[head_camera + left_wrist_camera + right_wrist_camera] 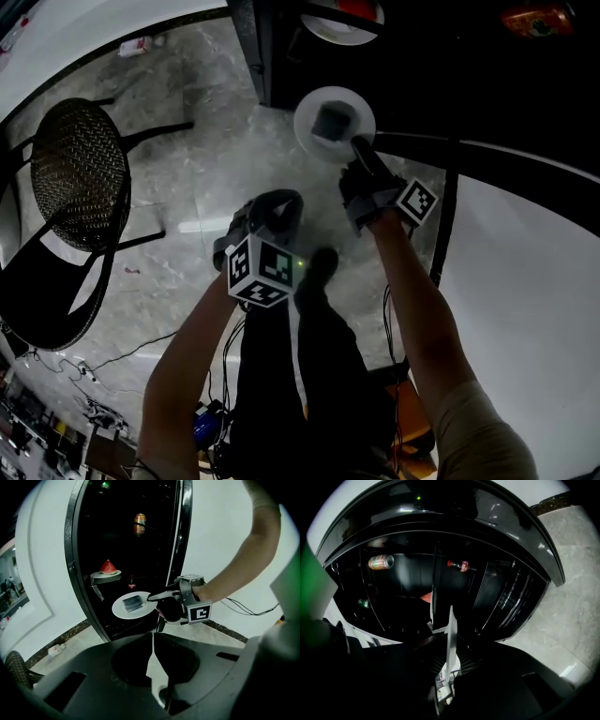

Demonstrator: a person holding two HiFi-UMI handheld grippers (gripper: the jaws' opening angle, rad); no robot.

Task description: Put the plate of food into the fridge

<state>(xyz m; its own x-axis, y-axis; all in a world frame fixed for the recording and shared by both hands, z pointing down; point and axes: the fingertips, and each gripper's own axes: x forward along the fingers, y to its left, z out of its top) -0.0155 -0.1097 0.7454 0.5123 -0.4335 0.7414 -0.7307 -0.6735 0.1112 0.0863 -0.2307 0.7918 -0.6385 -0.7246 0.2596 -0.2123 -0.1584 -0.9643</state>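
Left claw (pixel 153 637) pressed together, empty; right claw (pixel 151 597) pinches the plate (pixel 119 610) rim before the open fridge (pixel 117 541).

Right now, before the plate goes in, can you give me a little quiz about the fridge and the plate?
1. True or false: the left gripper holds the white plate.
2. Which food is already inside the fridge? A) watermelon slice B) banana C) bread
3. Fill in: the right gripper clamps the white plate by its ____.
Key: 1 false; 2 A; 3 rim.
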